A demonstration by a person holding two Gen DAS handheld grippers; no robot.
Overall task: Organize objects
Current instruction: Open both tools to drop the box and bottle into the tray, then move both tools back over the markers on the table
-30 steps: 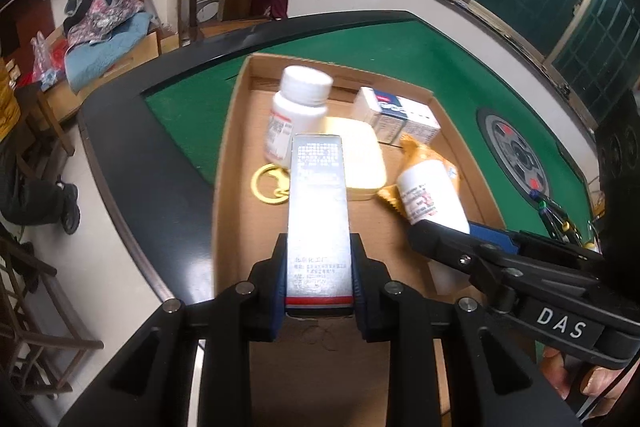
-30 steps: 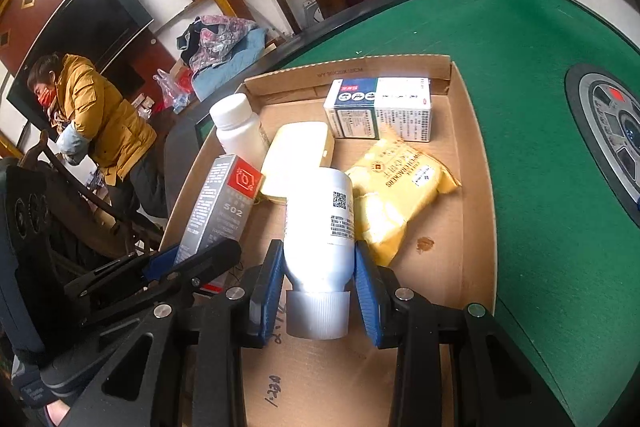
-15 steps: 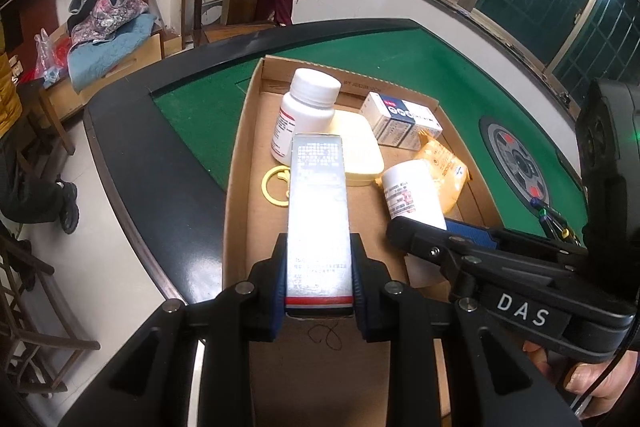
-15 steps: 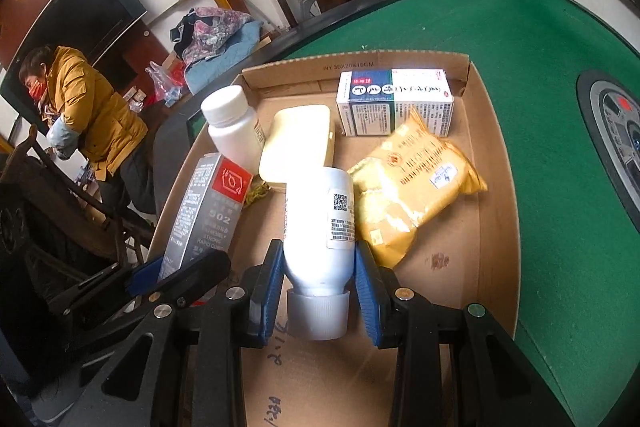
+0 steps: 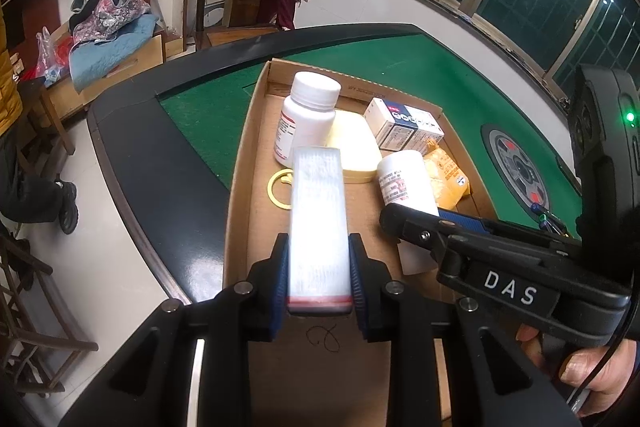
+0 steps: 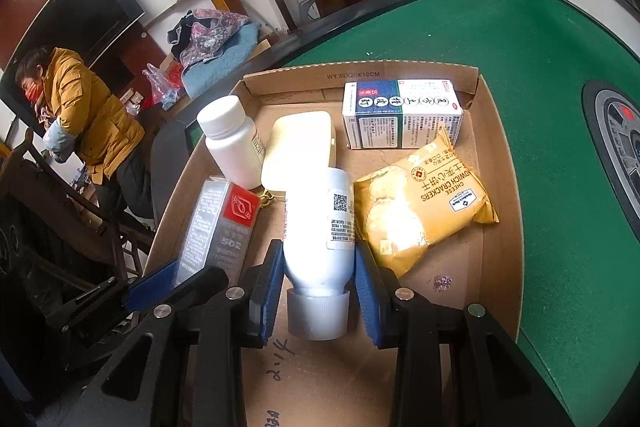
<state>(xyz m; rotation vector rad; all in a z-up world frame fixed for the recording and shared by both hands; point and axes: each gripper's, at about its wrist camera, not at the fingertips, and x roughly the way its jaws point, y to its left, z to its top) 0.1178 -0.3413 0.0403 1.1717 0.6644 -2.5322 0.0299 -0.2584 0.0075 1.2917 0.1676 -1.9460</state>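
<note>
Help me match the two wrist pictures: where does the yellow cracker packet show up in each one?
Left wrist view: the yellow cracker packet lies right of centre, mostly hidden behind the white bottle that the right tongs hold.
Right wrist view: the packet lies in full view, right of centre, beside that bottle.
Shared landmark: the blue-and-white medicine box just beyond the packet, at the far wall of the cardboard tray.

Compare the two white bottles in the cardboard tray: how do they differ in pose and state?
The capped bottle stands upright on the cardboard tray, free of both grippers; the other white bottle is clamped in the right gripper, tipped with its cap toward the camera. The standing one looks squatter with a white cap; the held one looks longer, with a greyish ribbed cap and a QR code label. Both are white plastic with printed labels.
</note>
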